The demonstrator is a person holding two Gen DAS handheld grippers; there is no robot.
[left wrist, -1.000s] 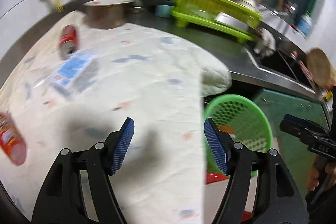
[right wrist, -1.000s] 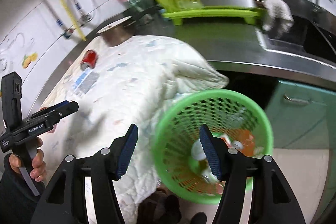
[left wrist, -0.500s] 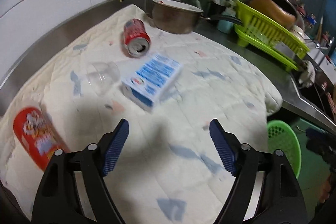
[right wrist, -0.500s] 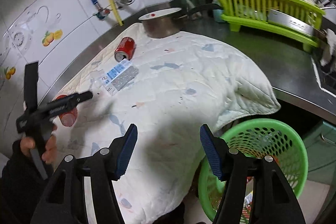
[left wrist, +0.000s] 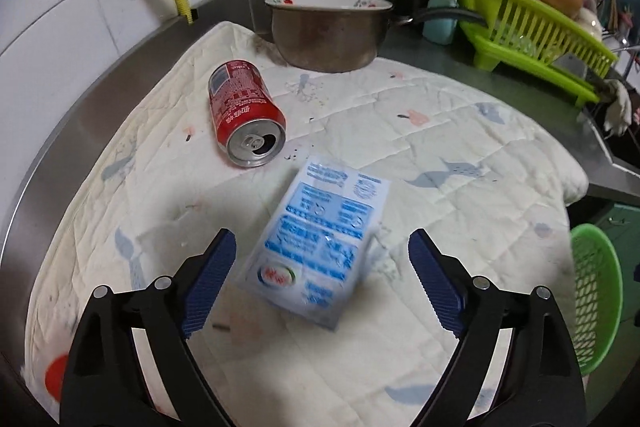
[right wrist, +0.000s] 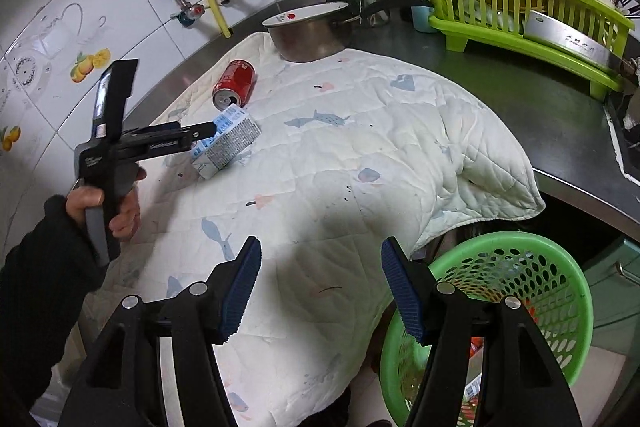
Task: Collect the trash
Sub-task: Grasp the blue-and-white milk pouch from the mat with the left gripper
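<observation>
A blue and white carton (left wrist: 320, 239) lies flat on the white quilted cloth (left wrist: 420, 163). My left gripper (left wrist: 320, 283) is open, its jaws on either side of the carton's near end, not touching it. A red soda can (left wrist: 244, 113) lies on its side just beyond. In the right wrist view the carton (right wrist: 226, 147) and the can (right wrist: 234, 85) show at the far left, with the left gripper (right wrist: 200, 135) over the carton. My right gripper (right wrist: 320, 287) is open and empty above the cloth's near edge, beside the green trash basket (right wrist: 500, 291).
A metal pot (left wrist: 328, 31) stands at the back of the cloth. A green dish rack (left wrist: 532, 31) with a pan sits at the back right. The basket (left wrist: 596, 291) shows at the right edge. A red item (left wrist: 56, 379) lies at the near left.
My left gripper has swung from the basket side to the left and closed in on the carton, which now sits between its jaws. My right gripper has risen and drawn back from the basket.
</observation>
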